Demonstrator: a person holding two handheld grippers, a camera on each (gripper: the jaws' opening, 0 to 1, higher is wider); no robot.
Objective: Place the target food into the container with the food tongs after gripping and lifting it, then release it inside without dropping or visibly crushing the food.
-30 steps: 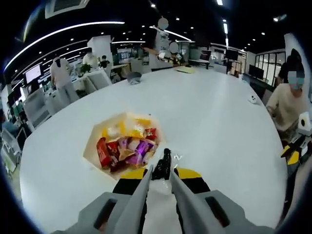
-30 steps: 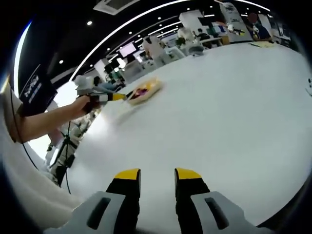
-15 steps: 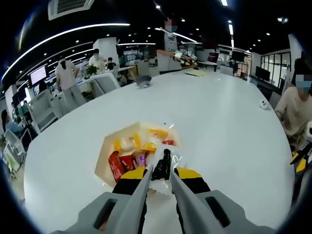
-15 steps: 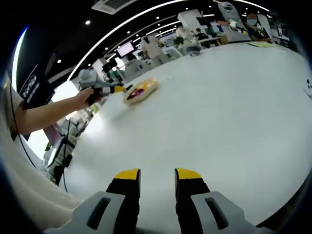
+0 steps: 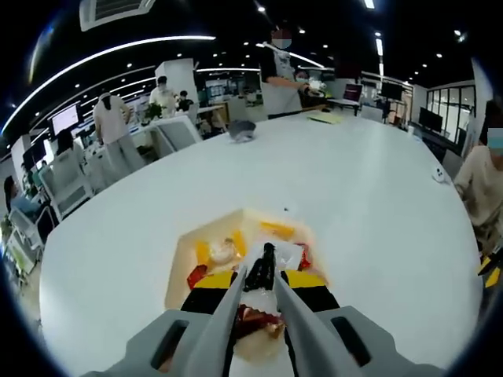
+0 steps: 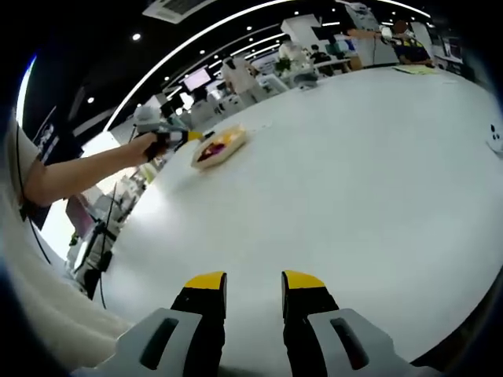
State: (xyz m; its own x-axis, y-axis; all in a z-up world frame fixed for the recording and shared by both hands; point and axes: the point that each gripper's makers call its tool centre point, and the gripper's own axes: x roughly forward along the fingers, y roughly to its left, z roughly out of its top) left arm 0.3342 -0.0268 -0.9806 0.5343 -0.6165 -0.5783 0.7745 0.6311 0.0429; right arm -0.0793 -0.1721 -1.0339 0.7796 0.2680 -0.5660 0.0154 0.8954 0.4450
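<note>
Fingers (image 5: 236, 292) of left gripper (image 5: 259, 289) clamped on black food tongs (image 5: 262, 271), tips over cream tray of wrapped snacks (image 5: 182, 259); crinkly clear packet (image 5: 284, 255) probably light, slippery, best pinched mid-body. Right gripper (image 6: 254, 284) idle, slightly parted, empty; tray far-off.

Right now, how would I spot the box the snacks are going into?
Find the big white table. Near the edge closest to the left gripper lies a shallow cream tray holding bright red and yellow snack packets. It is the one coloured patch on that pale surface, right under the gripper's tongs.

Left claw (image 5: 260, 276) clamped on tongs, right claw (image 6: 255, 287) parted, idle
</note>
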